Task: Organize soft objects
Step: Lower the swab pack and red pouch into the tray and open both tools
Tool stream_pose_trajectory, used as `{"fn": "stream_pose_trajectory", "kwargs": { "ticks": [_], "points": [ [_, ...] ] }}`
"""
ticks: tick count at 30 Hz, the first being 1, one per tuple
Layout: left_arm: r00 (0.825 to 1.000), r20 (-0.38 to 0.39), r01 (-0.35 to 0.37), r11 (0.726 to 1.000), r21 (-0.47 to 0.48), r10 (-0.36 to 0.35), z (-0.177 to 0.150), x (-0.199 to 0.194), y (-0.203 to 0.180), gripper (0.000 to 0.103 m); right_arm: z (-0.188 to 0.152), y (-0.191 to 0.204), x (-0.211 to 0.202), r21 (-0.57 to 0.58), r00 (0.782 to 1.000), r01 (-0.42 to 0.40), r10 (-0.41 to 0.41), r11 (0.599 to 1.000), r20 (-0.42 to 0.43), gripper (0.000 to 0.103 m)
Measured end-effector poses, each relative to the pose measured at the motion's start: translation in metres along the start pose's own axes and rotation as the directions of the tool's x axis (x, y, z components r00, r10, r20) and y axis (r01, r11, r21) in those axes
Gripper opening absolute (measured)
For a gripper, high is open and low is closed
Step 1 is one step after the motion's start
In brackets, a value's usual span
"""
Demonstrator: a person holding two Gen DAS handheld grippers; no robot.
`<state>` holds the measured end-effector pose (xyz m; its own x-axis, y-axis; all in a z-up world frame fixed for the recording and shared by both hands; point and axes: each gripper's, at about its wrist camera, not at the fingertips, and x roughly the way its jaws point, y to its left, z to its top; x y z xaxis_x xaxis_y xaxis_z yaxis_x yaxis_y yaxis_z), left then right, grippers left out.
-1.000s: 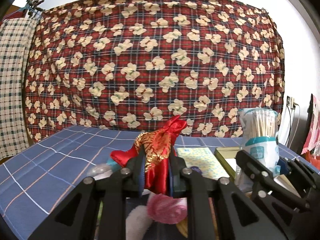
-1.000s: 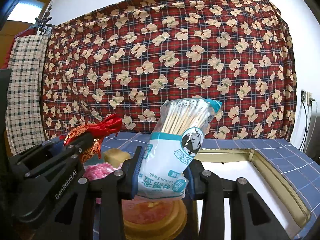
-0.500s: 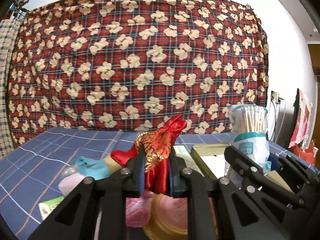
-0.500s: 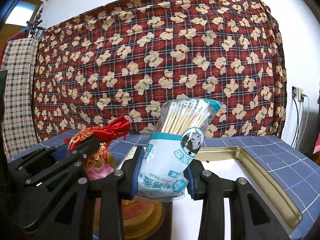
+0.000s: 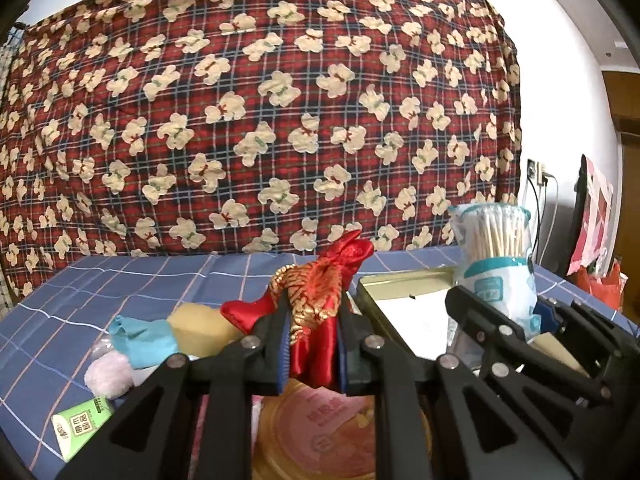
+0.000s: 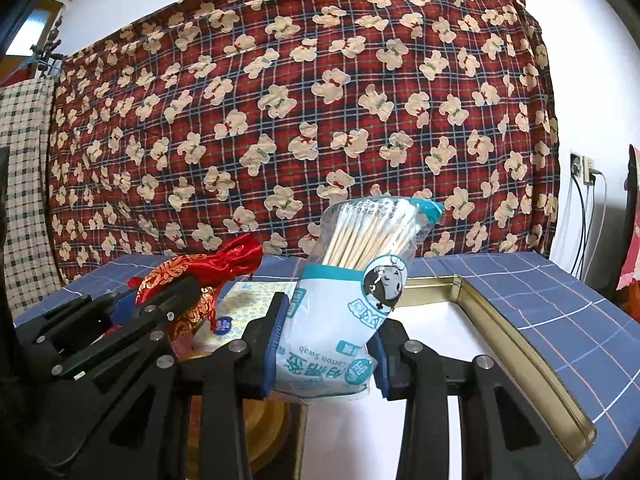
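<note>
Far on the left of the blue checked surface [image 5: 120, 280] lie a small green packet [image 5: 80, 428], a fluffy pink puff [image 5: 106, 374], a blue cloth [image 5: 140, 338] and a yellow sponge [image 5: 200, 326], all close together. Next we see our left tongs [image 5: 310, 350] squeezed tight on a shiny red and gold pouch [image 5: 316, 300]. We hold it low down, so its tied top sticks up and it cannot flop out. It hangs in the air above a round gold tin lid [image 5: 320, 432]. To the right of that is a gold tray [image 6: 500, 320] with a white floor. We think this tray is where the soft things go, because it is bare inside and has a rim to keep them in. Then come our right tongs [image 6: 324, 354], clamped on a bag of cotton swabs [image 6: 352, 280]. The bag leans a bit to the right, and the swabs point up inside it. We hold it at the squashy bottom part, so the sticks do not get bent. Both things are lifted up, not yet put down. Behind it all hangs a big red cloth with little bears [image 6: 300, 120].
</note>
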<state>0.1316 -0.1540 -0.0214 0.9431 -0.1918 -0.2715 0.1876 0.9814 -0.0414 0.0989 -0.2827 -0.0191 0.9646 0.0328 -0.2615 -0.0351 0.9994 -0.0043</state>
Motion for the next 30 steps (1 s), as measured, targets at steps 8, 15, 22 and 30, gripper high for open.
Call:
{"fn": "stream_pose_trajectory", "kwargs": {
  "ticks": [8, 15, 22, 30],
  "points": [
    [0.998, -0.037, 0.052, 0.999, 0.011, -0.051, 0.000, 0.011, -0.013, 0.016, 0.000, -0.022, 0.004, 0.044, 0.999, 0.020, -0.019, 0.999, -0.038, 0.040],
    [0.992, -0.094, 0.085, 0.996, -0.009, -0.086, -0.001, 0.021, -0.020, 0.016, -0.001, -0.047, 0.009, 0.101, 0.996, 0.038, -0.029, 0.994, -0.086, 0.040],
    [0.986, -0.134, 0.100, 0.995, -0.010, -0.100, 0.001, 0.027, -0.027, 0.016, 0.002, -0.067, 0.014, 0.138, 0.990, 0.050, -0.031, 0.989, -0.136, 0.040],
    [0.979, -0.158, 0.132, 0.991, 0.000, -0.130, 0.010, 0.027, -0.039, 0.016, 0.005, -0.086, 0.018, 0.174, 0.984, 0.058, -0.027, 0.983, -0.177, 0.040]
  ]
}}
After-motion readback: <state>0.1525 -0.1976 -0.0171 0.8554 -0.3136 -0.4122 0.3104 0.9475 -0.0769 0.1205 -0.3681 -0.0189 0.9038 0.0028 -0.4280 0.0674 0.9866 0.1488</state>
